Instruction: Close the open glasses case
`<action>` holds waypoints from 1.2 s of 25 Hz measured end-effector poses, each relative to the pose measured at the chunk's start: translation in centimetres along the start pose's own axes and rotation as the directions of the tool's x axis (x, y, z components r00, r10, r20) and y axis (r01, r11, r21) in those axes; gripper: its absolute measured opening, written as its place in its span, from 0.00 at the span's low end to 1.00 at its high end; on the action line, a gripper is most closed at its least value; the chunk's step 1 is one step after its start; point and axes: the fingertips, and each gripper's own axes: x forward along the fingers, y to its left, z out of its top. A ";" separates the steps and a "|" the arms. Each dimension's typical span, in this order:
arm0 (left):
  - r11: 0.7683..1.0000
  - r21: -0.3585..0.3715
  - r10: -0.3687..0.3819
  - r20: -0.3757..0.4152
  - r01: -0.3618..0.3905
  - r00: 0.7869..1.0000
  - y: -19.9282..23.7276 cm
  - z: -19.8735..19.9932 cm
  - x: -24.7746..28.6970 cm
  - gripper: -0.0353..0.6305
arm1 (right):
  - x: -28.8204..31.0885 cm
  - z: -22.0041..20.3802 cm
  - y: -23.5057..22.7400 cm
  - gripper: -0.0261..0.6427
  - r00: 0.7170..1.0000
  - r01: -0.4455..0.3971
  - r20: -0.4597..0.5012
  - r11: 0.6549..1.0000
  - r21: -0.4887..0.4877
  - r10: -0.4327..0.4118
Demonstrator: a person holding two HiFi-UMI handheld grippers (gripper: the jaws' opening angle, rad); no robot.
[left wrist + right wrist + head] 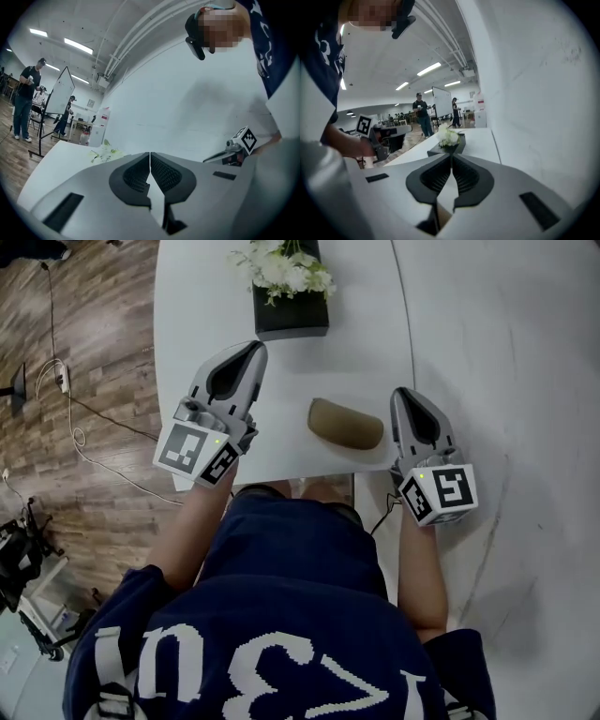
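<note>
While both tongs hover by the near edge of the white table (187, 296), the tan glasses case (345, 424) lies on the tabletop between them, close to that edge. L gripper (255, 348) sits off to the case's left, tips pointing away from the person toward the black planter (291, 320) w/ white flowers (281, 268). Bare table shows between it and the case. R gripper (401, 393) is just beside the case's right end, nearer than the L one. The head view shows a thin strip of table between them, so apart. The case is a rounded oblong, long side running across the table. From above it reads as one smooth dome, and I can't tell lid from base.

Jaws now. Left gripper view: both pads pressed tip to tip, nothing between them, flowers and white wall beyond. Right gripper view: same story, pads closed together, empty, planter straight ahead past the tips.

Writing: the marker cube (192, 451) on each gripper carries black-and-white square patterns. The person's navy shirt (281, 615) has big white print across it, seen upside down and cut by the frame edge, so I can't read it. The case's surface is too small to make out any mark.
</note>
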 end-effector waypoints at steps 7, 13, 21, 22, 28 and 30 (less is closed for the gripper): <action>0.998 -0.032 -0.056 -0.070 0.054 0.996 -0.4 -3.7 0.6 0.08 | -1.5 -11.3 2.0 0.09 0.917 -0.098 -0.384 0.994 0.053 0.111; 0.986 -0.034 -0.166 -0.136 0.163 0.977 -2.0 -6.4 2.0 0.08 | -4.4 -18.5 2.6 0.11 0.789 -0.052 -0.612 0.998 0.022 0.054; 0.889 -0.072 -0.438 -0.428 0.453 0.791 -8.2 -16.1 6.0 0.08 | -3.7 -20.2 2.0 0.15 0.796 0.007 -0.604 0.997 0.074 0.039; 0.877 -0.095 -0.455 -0.473 0.470 0.754 -8.8 -17.3 6.1 0.08 | -3.6 -20.2 1.9 0.15 0.798 0.010 -0.601 0.997 0.075 0.037; 0.844 -0.213 -0.504 -0.627 0.492 0.594 -9.8 -20.6 4.2 0.08 | -1.9 -19.5 0.1 0.15 0.819 0.036 -0.574 0.996 0.087 0.021; 0.841 -0.260 -0.519 -0.633 0.474 0.574 -9.2 -20.7 3.1 0.08 | -0.5 -18.7 -0.6 0.14 0.835 0.041 -0.550 0.995 0.094 0.017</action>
